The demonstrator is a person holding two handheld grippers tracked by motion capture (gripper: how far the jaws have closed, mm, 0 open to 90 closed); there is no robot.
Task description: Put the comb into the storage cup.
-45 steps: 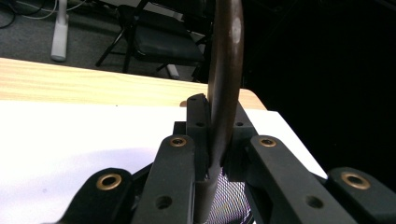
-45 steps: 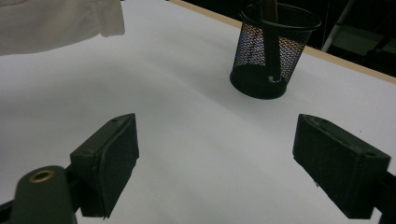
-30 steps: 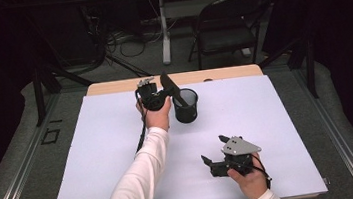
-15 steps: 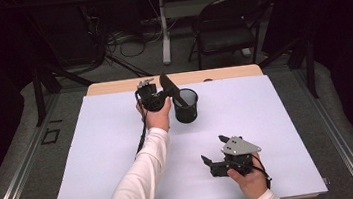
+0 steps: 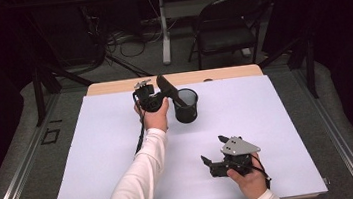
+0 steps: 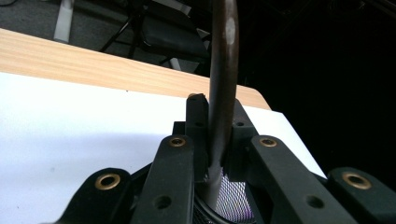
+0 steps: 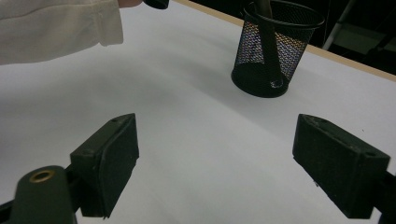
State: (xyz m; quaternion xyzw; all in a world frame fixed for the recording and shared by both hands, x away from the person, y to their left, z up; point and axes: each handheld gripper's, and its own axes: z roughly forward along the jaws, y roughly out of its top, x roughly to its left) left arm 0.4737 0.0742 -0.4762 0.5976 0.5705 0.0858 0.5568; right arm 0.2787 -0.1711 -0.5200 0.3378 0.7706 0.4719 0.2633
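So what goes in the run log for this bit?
left gripper: shut on dark utensil | utensil end: inside mesh cup | right gripper: open, empty

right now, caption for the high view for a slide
Left gripper holds a dark tool in a mesh cup; right gripper rests open.

left claw [image 5: 160,100] clamped tight at the end of an outstretched arm, right claw [image 5: 212,152] resting with jaws wide apart

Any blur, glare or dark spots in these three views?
High view: sharp on the white table sheet, room behind nearly black. Left gripper view: dark curved utensil handle soft, with a glare spot near its top. Right gripper view: black mesh cup crisp, near jaws blurred, soft shadows.
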